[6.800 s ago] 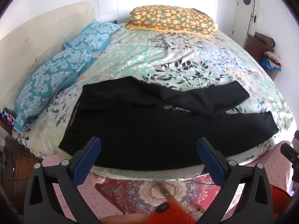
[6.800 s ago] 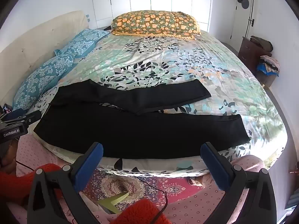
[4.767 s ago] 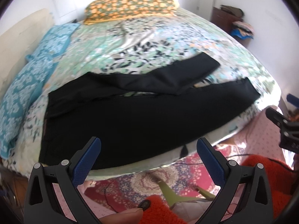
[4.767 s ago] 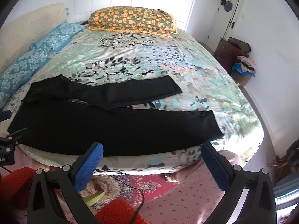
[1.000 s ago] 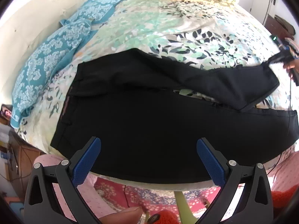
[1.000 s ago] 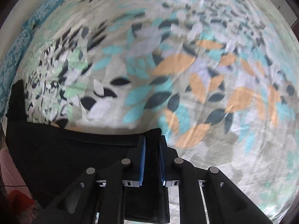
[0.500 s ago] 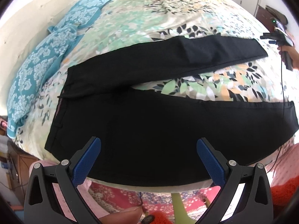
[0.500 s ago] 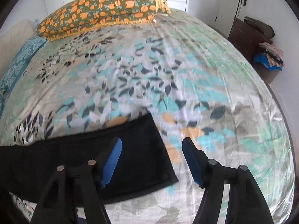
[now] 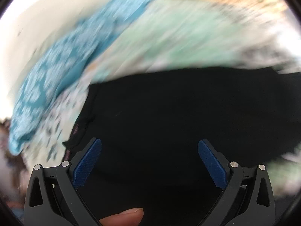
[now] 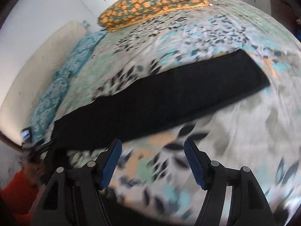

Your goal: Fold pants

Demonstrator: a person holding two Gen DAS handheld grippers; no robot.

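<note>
Black fabric pants (image 10: 161, 101) spread flat across bed with leaf-print cover (image 10: 235, 131), one leg stretched out. Right tongs (image 10: 151, 162) above cover, parted, gripping nothing. Left tongs (image 9: 149, 162) wide apart, hovering over pants' upper part, view blurred.

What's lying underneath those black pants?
The black pants lie on a leaf-patterned bedspread, which shows all around the leg. What lies beneath the bedspread, and the part the pants cover, cannot be seen.
</note>
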